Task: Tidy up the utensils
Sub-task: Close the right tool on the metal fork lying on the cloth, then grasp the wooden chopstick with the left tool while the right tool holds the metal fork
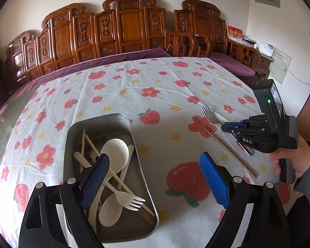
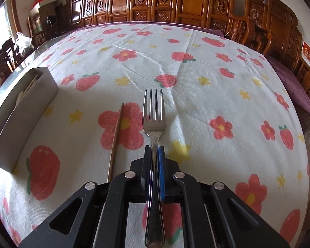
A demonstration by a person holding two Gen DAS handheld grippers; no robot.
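A metal tray (image 1: 122,117) on the floral cloth holds white plastic spoons (image 1: 115,150), a white plastic fork (image 1: 128,201) and chopsticks. My left gripper (image 1: 155,177) is open and empty, above the tray's right rim. My right gripper (image 2: 155,150) is shut on the neck of a metal fork (image 2: 154,119), tines pointing forward. It also shows in the left wrist view (image 1: 225,127), with the fork (image 1: 207,111) just above the cloth. A single wooden chopstick (image 1: 223,146) lies beside the fork; in the right wrist view the chopstick (image 2: 116,136) lies left of it.
The tray's side wall (image 2: 26,115) stands at the left in the right wrist view. A carved wooden bench with purple cushions (image 1: 122,29) runs behind the table. The table edge (image 1: 264,95) lies just beyond my right gripper.
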